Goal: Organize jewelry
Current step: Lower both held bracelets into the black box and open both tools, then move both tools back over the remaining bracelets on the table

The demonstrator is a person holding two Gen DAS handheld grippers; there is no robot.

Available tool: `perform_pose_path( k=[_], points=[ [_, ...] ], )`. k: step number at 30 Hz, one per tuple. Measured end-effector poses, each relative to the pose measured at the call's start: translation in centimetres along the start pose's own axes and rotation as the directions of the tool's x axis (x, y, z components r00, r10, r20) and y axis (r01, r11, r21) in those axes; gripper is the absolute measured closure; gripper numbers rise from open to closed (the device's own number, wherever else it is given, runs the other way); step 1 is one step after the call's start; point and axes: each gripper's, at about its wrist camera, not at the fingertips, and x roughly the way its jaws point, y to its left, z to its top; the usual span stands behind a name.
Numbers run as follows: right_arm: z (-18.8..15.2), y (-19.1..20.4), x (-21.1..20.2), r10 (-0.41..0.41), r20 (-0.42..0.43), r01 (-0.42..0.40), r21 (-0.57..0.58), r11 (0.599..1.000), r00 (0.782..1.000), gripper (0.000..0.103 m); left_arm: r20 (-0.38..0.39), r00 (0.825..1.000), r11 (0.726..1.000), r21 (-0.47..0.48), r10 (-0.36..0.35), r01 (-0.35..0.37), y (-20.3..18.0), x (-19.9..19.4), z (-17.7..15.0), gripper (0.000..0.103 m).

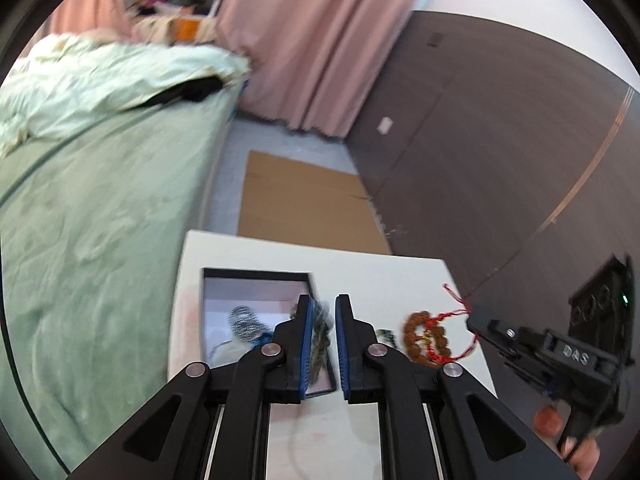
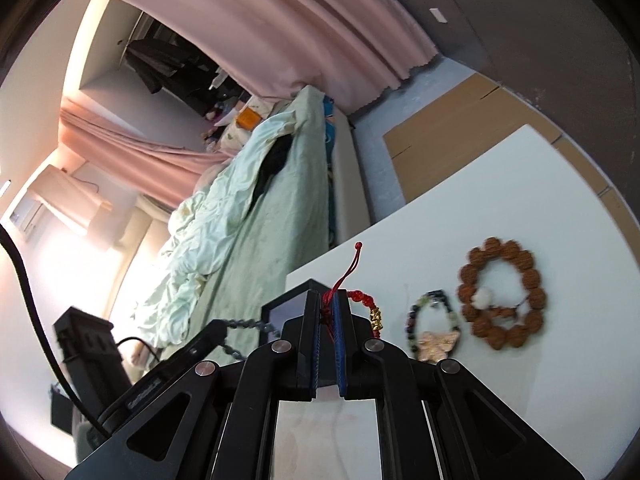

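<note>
My left gripper (image 1: 322, 307) hangs over the open black jewelry box (image 1: 256, 276) with its jaws slightly apart and a dark beaded chain (image 1: 319, 340) dangling between them. A silver chain (image 1: 245, 320) lies inside the box. My right gripper (image 2: 329, 300) is shut on a red cord bracelet (image 2: 362, 298) with gold beads, lifted above the white table (image 2: 480, 200). It shows in the left wrist view (image 1: 476, 326) too, beside a brown bead bracelet (image 1: 424, 334). That brown bracelet (image 2: 502, 294) and a small dark bead bracelet (image 2: 432, 330) lie on the table.
A bed with pale green bedding (image 1: 92, 200) runs along the left of the table. Flat cardboard (image 1: 304, 204) lies on the floor beyond it. A dark wall (image 1: 500, 140) and pink curtains (image 1: 320, 40) stand behind.
</note>
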Motion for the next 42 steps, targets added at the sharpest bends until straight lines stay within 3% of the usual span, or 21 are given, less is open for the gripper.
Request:
perform_pose_path(
  k=[1, 3, 5, 14, 28, 29, 30, 31, 32, 42],
  points=[
    [0.0, 0.2, 0.4, 0.011, -0.006, -0.011, 0.002, 1.000, 1.000, 0.095, -0.007, 1.000, 1.000, -0.020, 0.010, -0.011, 0.5, 0.1, 0.2, 0.075],
    [-0.2, 0.7, 1.4, 0.037, -0.022, -0.037, 0.000, 0.999, 0.999, 0.095, 0.004, 0.999, 0.998, -0.060, 0.032, -0.032, 1.6, -0.1, 0.5, 0.032],
    [-0.4, 1.4, 2.2, 0.054, -0.035, -0.055, -0.013, 0.998, 0.998, 0.095, 0.055, 0.998, 0.996, -0.083, 0.041, -0.036, 2.3, -1.0, 0.6, 0.023],
    [-2.0, 4.8, 5.3, 0.113, -0.092, -0.123, -0.104, 0.987, 0.989, 0.095, 0.091, 0.993, 0.989, -0.130, 0.079, -0.067, 5.2, -2.7, 2.1, 0.023],
    [-4.3, 7.9, 9.8, 0.140, -0.154, -0.161, -0.134, 0.978, 0.978, 0.094, 0.114, 0.988, 0.983, -0.161, 0.107, -0.088, 7.8, -4.5, 2.7, 0.023],
    [-4.4, 7.9, 10.3, 0.116, -0.168, -0.140, -0.137, 0.981, 0.979, 0.083, 0.115, 0.988, 0.983, -0.162, 0.106, -0.087, 7.9, -4.7, 2.6, 0.023],
    [-4.4, 7.9, 10.7, 0.091, -0.183, -0.117, -0.137, 0.984, 0.979, 0.055, 0.116, 0.988, 0.983, -0.165, 0.106, -0.086, 8.0, -4.8, 2.6, 0.023],
    [-4.6, 7.7, 10.7, 0.063, -0.177, -0.088, -0.134, 0.987, 0.982, 0.044, 0.117, 0.987, 0.982, -0.167, 0.106, -0.086, 8.0, -5.0, 2.6, 0.023],
    [-4.7, 7.4, 10.3, 0.043, -0.155, -0.064, -0.133, 0.989, 0.987, 0.038, 0.117, 0.987, 0.982, -0.167, 0.106, -0.086, 8.0, -5.1, 2.5, 0.023],
    [-3.2, 4.2, 5.7, -0.022, -0.087, 0.016, -0.074, 0.997, 0.996, 0.038, 0.103, 0.991, 0.989, -0.130, 0.086, -0.072, 6.4, -5.1, 1.7, 0.023]
  ],
)
